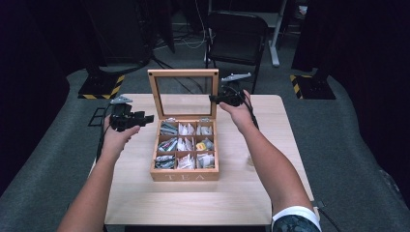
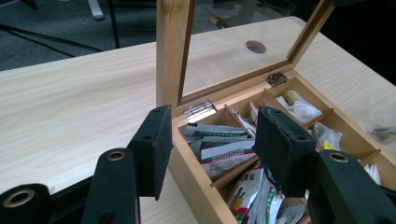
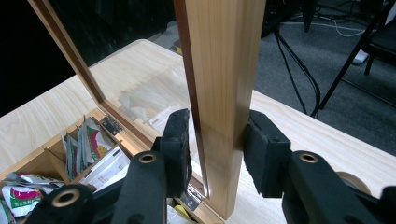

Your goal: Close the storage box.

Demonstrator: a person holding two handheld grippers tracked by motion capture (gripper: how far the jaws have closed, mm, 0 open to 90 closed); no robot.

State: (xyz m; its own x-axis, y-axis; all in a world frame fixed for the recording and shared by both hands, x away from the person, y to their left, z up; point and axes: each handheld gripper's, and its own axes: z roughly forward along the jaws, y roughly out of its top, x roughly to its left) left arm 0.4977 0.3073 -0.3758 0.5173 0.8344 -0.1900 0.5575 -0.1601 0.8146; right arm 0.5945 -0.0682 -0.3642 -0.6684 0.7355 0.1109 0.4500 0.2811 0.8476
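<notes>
Right gripper (image 3: 215, 156): jaws set around the side rail of the lid (image 3: 219, 93), one pad on the glass face, the other on the outer edge; the outer pad looks pressed to the wood, the inner pad sits at or just off the rail, so contact on that side cannot be confirmed, and whether the grip is firm cannot be told. The lid stands upright on its hinges, glass pane framed in wood. In the high view the right gripper (image 1: 227, 96) sits at the lid's right edge, toward the far edge of the table (image 1: 270, 193). Left gripper (image 2: 212, 140): jaws wide apart, holding nothing; they straddle the near-left corner of the tea box (image 2: 196, 172), one pad outside the wall, the other over the compartments, with no clear contact. In the high view the left gripper (image 1: 129, 118) hovers just beside the box's left side, near the table's left edge. Tea box (image 1: 184, 170) sits mid-table, nine compartments in a three-by-three grid, filled with tea sachets (image 2: 219, 149). Front wall reads "TEA". Print on the sachets is too small to read; green, red and white wrappers visible.
</notes>
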